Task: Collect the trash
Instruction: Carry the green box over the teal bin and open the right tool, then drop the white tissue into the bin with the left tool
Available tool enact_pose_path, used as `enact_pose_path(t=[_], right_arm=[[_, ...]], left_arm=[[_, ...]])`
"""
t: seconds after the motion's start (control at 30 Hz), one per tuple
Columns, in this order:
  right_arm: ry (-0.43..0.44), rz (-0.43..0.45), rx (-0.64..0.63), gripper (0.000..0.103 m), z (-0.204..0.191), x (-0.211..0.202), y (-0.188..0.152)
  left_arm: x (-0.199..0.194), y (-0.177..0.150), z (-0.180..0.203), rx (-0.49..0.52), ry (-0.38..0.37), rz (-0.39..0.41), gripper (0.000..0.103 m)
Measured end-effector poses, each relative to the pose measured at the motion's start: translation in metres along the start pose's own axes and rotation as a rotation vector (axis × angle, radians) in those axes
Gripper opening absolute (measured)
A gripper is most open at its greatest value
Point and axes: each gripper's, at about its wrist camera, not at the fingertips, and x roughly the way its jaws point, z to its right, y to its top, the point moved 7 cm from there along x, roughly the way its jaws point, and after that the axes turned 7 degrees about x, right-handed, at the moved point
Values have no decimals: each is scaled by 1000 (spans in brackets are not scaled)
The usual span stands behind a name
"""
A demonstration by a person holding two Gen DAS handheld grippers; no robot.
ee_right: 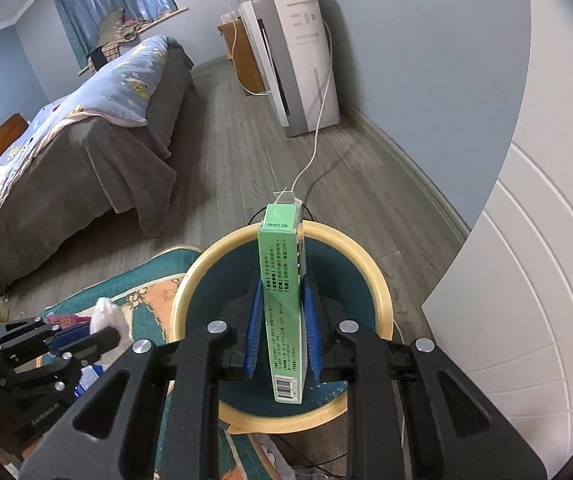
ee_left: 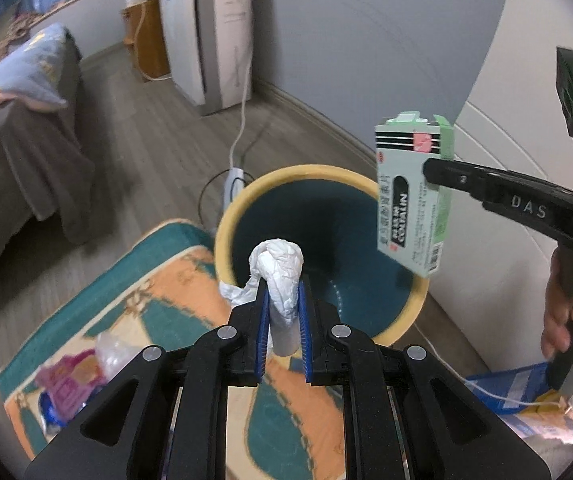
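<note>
The left gripper (ee_left: 282, 304) is clamping a crumpled white tissue wad (ee_left: 280, 276) between nearly closed jaws, just at the near rim of the round yellow-rimmed teal waste bin (ee_left: 242, 208). The right gripper (ee_right: 282, 320) is pinching a pale green cardboard medicine box (ee_right: 284, 300) above the bin's opening.

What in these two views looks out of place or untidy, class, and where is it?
Litter lies on the patterned rug beside the bin: a pink wrapper and clear plastic. A blue packet sits on the floor by the bin's other side.
</note>
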Motion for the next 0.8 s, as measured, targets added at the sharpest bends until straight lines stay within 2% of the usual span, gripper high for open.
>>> enact_pose_path(t=[0.13, 0.23, 0.3, 0.33, 0.37, 0.4, 0.43, 0.5, 0.57, 0.6, 0.63, 0.67, 0.7, 0.8], right_arm=[[16, -20, 37, 20, 6, 12, 1], [7, -17, 46, 21, 7, 14, 2], [3, -16, 53, 22, 9, 14, 4], [2, -14, 59, 27, 10, 14, 4], [7, -11, 68, 32, 11, 13, 5], [10, -7, 74, 40, 12, 12, 5], [11, -4, 78, 44, 12, 11, 6], [11, 1, 76, 45, 12, 9, 6], [7, 1, 69, 53, 11, 8, 6], [6, 2, 64, 67, 9, 7, 6], [5, 5, 59, 87, 6, 5, 5], [5, 10, 57, 95, 6, 4, 6], [6, 24, 54, 97, 3, 1, 6], [-9, 21, 35, 97, -3, -2, 4]], left_arm=[[14, 12, 11, 48, -7, -1, 15], [16, 20, 11, 55, 4, 17, 22], [15, 24, 8, 40, 7, 33, 36], [14, 26, 7, 32, 6, 41, 41], [11, 27, 5, 26, 1, 53, 51], [9, 27, 4, 27, 1, 62, 57], [8, 27, 4, 32, 7, 67, 58], [5, 25, 1, 41, 25, 67, 64], [0, 22, -4, 28, 32, 74, 68], [-4, 21, -8, 15, 35, 78, 74], [-8, 19, -11, 2, 40, 81, 77], [-15, 16, -17, -17, 57, 88, 84], [-18, 15, -20, -27, 67, 94, 89], [-39, 9, -32, -54, 101, 129, 94]])
